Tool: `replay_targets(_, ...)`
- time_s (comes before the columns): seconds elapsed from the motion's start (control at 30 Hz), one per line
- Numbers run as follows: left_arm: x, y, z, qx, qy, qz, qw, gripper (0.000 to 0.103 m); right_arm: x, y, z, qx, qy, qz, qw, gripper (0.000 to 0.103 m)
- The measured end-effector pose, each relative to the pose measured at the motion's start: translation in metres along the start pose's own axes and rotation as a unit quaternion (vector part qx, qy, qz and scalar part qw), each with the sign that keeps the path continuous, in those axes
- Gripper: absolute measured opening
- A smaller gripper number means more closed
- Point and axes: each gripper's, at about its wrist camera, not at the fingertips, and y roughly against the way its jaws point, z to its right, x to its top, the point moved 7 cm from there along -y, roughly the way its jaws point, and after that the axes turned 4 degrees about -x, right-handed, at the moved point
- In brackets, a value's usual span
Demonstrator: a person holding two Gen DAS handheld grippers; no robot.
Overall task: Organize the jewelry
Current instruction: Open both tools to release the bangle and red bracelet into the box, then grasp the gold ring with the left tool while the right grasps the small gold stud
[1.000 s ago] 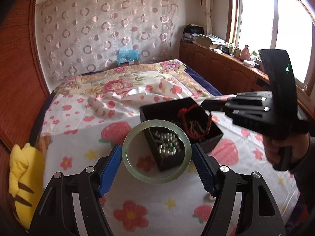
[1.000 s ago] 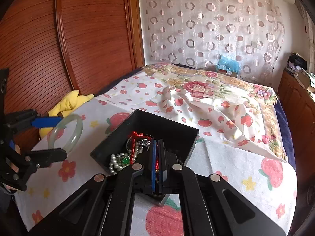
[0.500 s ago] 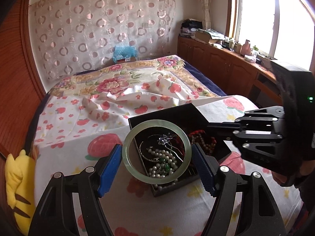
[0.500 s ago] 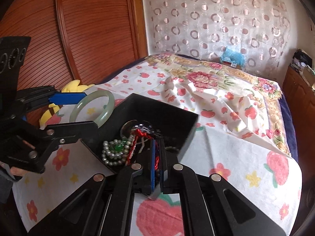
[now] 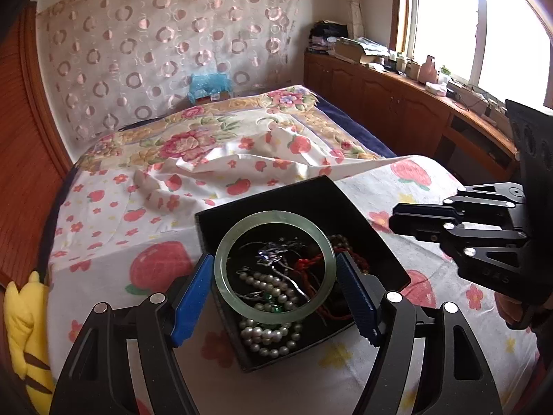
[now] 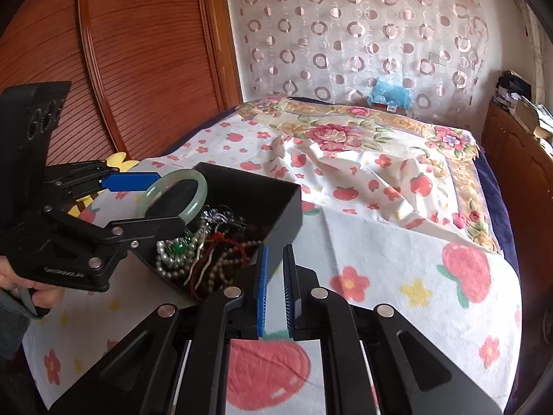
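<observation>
Both grippers are matte black, built of slotted linkage arms joined by round silver screw heads. The left gripper (image 5: 274, 282) and right gripper (image 6: 274, 288) carry ribbed blue pads (image 5: 191, 299) inside their fingers. Faint embossed lettering marks each body's side.

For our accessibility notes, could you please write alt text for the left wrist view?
The left hand-held gripper holds a pale green bangle over an open black box of tangled pearls and red cords on a strawberry-print bedsheet. The right hand-held gripper is at the right.
</observation>
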Motion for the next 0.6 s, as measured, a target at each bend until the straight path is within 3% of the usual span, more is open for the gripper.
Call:
replay_targets(0.13, 0.001, -0.003, 0.006, 0.0, -0.003, -0.001, 1.0, 0.071, -0.009, 0.008, 0.008, -0.004, -0.013, 0.0, 1.0, 0.01)
replay_targets(0.2, 0.002, 0.0, 0.007, 0.0, -0.002, 0.005, 1.0, 0.079, -0.014, 0.011, 0.01, -0.003, -0.02, -0.004, 1.0, 0.01)
replay_targets(0.6, -0.025, 0.039, 0.026, -0.018, 0.007, 0.028, 0.9994, 0.079, -0.07, 0.046, -0.009, 0.002, -0.044, -0.013, 0.999, 0.01)
